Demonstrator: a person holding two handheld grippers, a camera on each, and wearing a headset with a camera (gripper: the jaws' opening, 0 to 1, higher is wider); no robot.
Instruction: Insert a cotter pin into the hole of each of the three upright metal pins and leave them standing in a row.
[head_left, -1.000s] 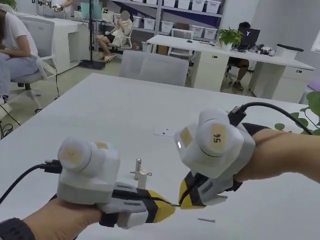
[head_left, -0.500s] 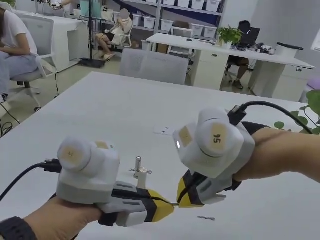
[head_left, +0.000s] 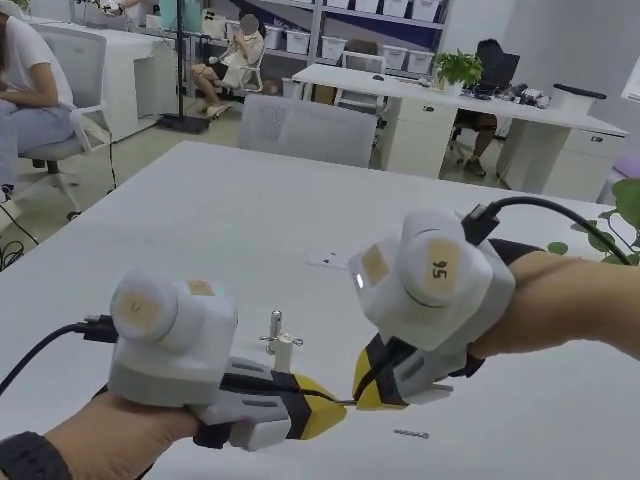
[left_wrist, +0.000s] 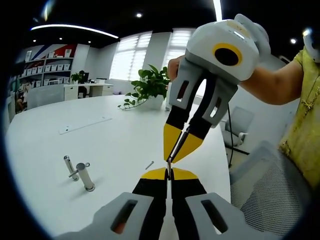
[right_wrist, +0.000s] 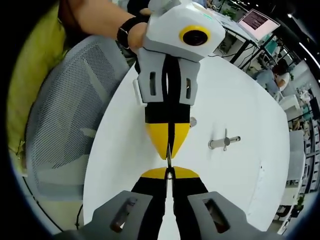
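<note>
My left gripper (head_left: 338, 408) and right gripper (head_left: 358, 398) meet tip to tip low over the table. A thin cotter pin (left_wrist: 169, 162) runs between them, and the jaws of both are closed on it. The same cotter pin (right_wrist: 169, 156) bridges the two pairs of yellow tips in the right gripper view. Behind the grippers stand two upright metal pins (head_left: 276, 328) (head_left: 286, 352), close together. A cotter pin (left_wrist: 80, 168) sticks out sideways between those upright pins (left_wrist: 86, 177). A loose cotter pin (head_left: 411, 434) lies on the table by the right gripper.
The white table (head_left: 220, 230) stretches away behind the pins, with a flat white strip (head_left: 326, 261) lying on it. A potted plant (left_wrist: 148, 88) stands at one table edge. A mesh chair (right_wrist: 65, 120) sits beside the near edge.
</note>
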